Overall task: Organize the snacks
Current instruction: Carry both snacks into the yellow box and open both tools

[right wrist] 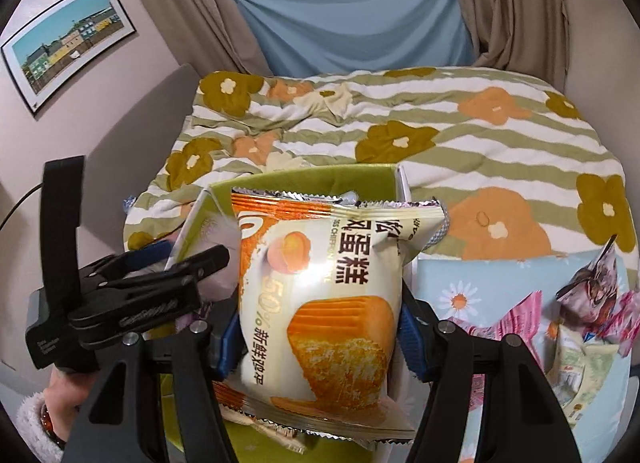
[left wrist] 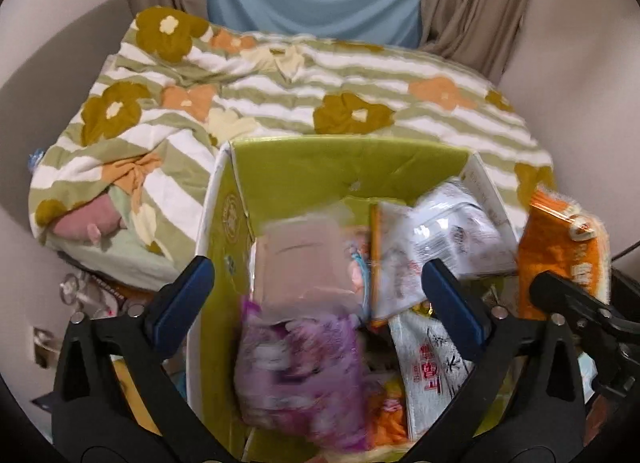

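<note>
My left gripper (left wrist: 320,299) hangs wide open over a green cardboard box (left wrist: 340,167). A blurred purple-and-pink snack packet (left wrist: 304,375) lies between the blue pads (left wrist: 188,295) and touches neither. Inside the box lie white packets (left wrist: 460,239), a white packet with red print (left wrist: 428,375) and an orange one (left wrist: 388,415). My right gripper (right wrist: 316,339) is shut on an orange-and-cream cake packet (right wrist: 320,295), held upright over the green box (right wrist: 304,179). That cake packet (left wrist: 564,255) also shows at the right edge of the left wrist view.
The box rests on a bed with a striped flower blanket (right wrist: 480,143). Several more snack packets (right wrist: 592,291) lie on a pale blue daisy cushion (right wrist: 452,295) to the right. A hand in a fleecy sleeve (right wrist: 60,403) grips the left tool. Curtains and walls close in behind.
</note>
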A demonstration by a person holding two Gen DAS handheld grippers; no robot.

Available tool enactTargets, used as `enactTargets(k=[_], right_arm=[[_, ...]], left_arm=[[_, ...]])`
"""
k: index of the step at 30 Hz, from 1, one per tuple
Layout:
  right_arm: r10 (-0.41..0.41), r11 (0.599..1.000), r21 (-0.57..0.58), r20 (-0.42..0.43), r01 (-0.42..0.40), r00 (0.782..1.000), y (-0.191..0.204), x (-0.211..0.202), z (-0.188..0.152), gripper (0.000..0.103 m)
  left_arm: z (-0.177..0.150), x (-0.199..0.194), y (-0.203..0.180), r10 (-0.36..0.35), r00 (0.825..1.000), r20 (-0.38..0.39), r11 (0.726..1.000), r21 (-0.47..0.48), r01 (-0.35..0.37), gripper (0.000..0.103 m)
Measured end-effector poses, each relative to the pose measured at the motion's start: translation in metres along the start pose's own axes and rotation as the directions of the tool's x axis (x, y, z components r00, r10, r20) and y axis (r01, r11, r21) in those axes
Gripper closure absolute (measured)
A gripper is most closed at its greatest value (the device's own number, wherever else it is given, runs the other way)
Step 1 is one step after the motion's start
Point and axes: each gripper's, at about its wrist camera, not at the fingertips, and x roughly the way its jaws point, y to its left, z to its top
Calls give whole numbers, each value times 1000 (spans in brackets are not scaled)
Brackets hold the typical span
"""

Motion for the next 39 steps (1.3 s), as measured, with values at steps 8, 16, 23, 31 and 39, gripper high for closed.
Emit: enactTargets(k=[8, 16, 23, 31, 39], right_arm=[[-11, 1000, -13, -22, 10, 1000, 3, 3, -6, 43], [75, 993, -95, -26, -77, 997, 30, 4, 13, 43], [115, 983, -133, -71, -124, 991, 54, 43, 30, 36], [114, 981, -156, -12, -114, 993, 51, 43, 22, 0], [97, 982, -160, -5, -96, 995, 44, 24, 14, 0]], left_arm=[[-29, -16, 9, 38, 999, -21, 999, -35, -39, 0], [-55, -40, 22, 87, 996, -33, 992, -85, -90, 0], [-60, -40, 30, 115, 993, -28, 989, -92, -117, 0], [-70, -33, 33, 119, 991, -59, 986, -109, -125, 0], [-67, -48, 30, 123, 992, -35, 987, -103, -126, 0]])
